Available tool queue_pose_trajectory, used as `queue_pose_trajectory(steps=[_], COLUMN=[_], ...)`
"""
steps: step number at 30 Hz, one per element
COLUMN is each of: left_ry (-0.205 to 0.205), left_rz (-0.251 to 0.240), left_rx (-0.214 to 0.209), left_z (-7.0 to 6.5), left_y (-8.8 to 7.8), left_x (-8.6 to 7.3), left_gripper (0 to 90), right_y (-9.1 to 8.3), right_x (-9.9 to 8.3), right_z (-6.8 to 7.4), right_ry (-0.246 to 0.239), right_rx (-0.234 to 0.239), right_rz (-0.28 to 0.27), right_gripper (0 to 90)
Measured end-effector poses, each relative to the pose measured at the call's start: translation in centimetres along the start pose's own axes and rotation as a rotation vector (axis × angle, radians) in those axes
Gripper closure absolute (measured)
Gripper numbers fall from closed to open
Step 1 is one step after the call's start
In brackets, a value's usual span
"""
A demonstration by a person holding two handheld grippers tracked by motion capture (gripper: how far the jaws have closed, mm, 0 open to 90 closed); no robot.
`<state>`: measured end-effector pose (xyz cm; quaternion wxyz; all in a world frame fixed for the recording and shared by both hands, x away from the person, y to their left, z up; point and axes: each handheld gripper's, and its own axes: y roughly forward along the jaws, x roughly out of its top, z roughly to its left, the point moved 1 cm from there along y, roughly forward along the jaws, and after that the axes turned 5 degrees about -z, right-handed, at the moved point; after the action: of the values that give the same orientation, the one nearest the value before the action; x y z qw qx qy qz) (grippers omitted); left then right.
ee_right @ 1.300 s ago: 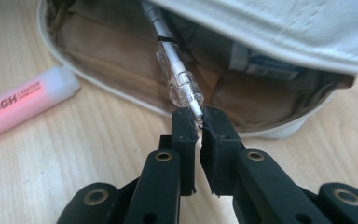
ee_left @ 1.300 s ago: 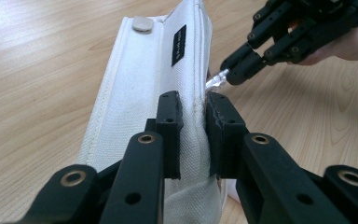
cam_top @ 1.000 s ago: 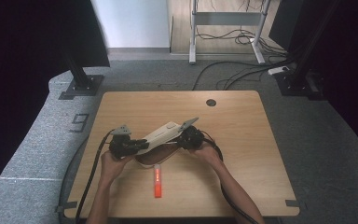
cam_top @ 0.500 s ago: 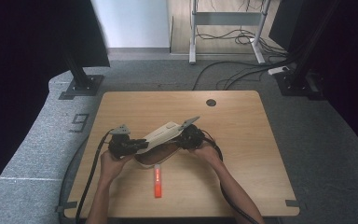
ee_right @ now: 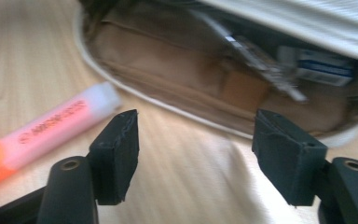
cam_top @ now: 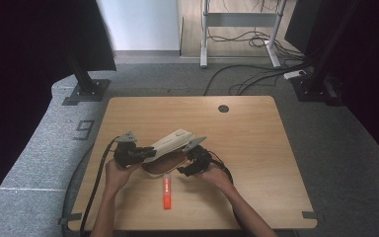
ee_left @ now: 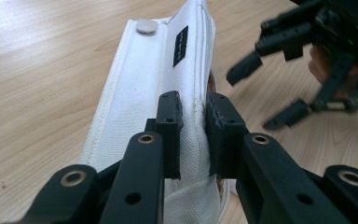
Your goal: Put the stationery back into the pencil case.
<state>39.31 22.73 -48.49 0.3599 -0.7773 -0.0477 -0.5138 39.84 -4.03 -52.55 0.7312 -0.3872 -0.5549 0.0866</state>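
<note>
A white fabric pencil case (cam_top: 170, 143) lies in the middle of the table with its flap lifted. My left gripper (cam_top: 140, 154) is shut on that flap's edge (ee_left: 193, 109) and holds it up. The tan lining (ee_right: 191, 88) inside shows a pen and a blue-and-white item. My right gripper (cam_top: 186, 165) stands open just in front of the case mouth, jaws wide apart, with nothing between them (ee_right: 193, 154). An orange highlighter (cam_top: 167, 190) lies on the table in front of the case, to the left of my right gripper's jaws (ee_right: 51, 128).
The wooden table (cam_top: 256, 148) has a cable hole (cam_top: 223, 108) near its far edge. Cables trail from both grippers off the near side. Monitor stands and floor cables sit beyond the table.
Both grippers and the case hold almost the same place. The right gripper has shifted slightly towards the case opening.
</note>
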Motion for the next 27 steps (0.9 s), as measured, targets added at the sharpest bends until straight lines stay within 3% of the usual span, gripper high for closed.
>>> queue_pose_trajectory(steps=[15, 27], left_ry=[0.004, 0.010], left_rz=[0.004, 0.009], left_rx=[-0.002, -0.004], left_z=[-0.2, -0.3], left_y=[0.1, 0.1], left_x=[0.0, 0.1], left_gripper=[76.3, 76.2], right_y=[1.6, 3.1], right_x=[-0.2, -0.2], right_z=[5.6, 7.8], right_ry=[-0.024, -0.068], right_rx=[0.060, 0.048], right_rz=[-0.008, 0.026], right_gripper=[25.7, 24.2])
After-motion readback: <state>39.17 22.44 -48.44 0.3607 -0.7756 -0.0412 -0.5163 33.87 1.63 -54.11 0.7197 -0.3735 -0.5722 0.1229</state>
